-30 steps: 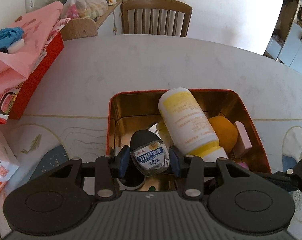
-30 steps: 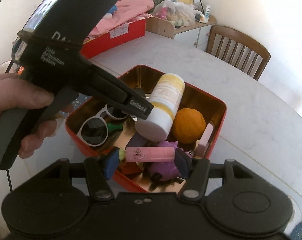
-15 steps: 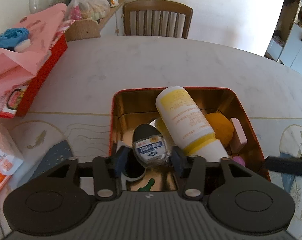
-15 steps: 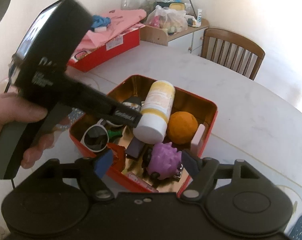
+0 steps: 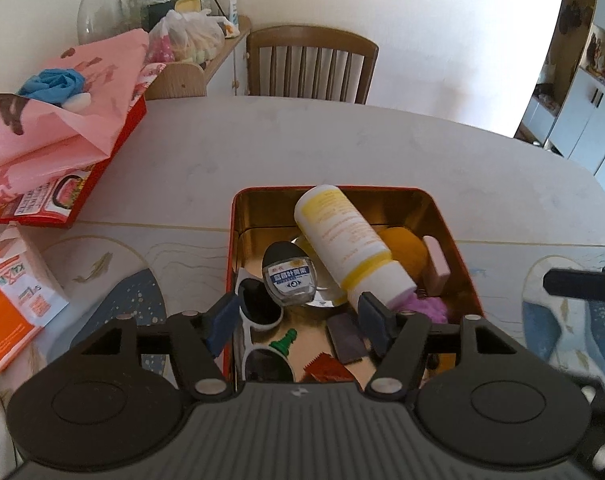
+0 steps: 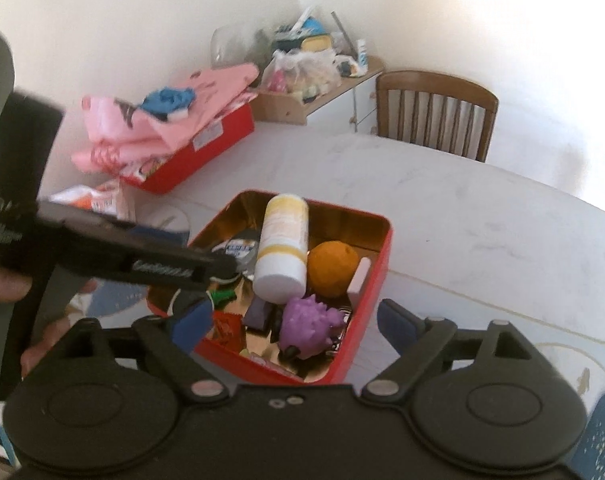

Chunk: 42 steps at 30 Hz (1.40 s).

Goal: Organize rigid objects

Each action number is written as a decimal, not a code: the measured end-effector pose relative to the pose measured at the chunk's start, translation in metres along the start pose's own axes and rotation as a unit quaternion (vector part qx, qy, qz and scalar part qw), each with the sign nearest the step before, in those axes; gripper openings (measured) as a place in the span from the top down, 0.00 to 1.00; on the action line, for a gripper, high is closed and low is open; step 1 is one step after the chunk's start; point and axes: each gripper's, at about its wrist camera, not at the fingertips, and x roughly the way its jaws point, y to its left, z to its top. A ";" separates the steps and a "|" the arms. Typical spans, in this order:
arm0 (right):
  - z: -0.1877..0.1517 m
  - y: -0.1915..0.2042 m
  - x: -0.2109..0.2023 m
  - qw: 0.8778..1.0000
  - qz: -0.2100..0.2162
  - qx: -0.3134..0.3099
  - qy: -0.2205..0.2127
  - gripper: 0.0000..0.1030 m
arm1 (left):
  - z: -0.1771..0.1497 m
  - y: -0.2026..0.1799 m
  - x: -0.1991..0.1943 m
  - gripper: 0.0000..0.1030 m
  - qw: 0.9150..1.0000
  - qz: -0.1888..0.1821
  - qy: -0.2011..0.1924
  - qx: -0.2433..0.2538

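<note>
On the pale marble table (image 5: 342,148) the red tin (image 5: 454,240) sits just ahead of both grippers, crammed with a white bottle (image 5: 342,236), an eye-drop bottle (image 5: 288,276), sunglasses (image 5: 262,312) and a purple toy (image 6: 308,326). The left gripper (image 5: 300,320) and right gripper (image 6: 290,320) have just been opening, nothing between their jaws. I'd lift both clear, straight up, without snagging the leaning bottle.

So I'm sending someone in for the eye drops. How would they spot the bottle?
On the table sits a red tin with a gold inside. Near its left wall, above the white sunglasses, lies the small clear bottle: black cap, blue label with an eye.
</note>
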 end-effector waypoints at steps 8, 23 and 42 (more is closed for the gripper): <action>-0.002 -0.012 -0.031 0.999 0.025 0.026 -0.037 0.00 | -0.007 -0.007 -0.035 0.26 1.000 -0.009 -0.026 -0.009; -0.009 -0.016 -0.078 0.996 0.042 0.021 -0.074 0.00 | -0.027 -0.025 -0.082 0.07 0.998 -0.024 -0.058 -0.005; -0.023 -0.021 -0.099 0.995 0.047 0.028 -0.081 0.00 | -0.041 -0.042 -0.108 0.07 0.997 -0.009 -0.080 -0.005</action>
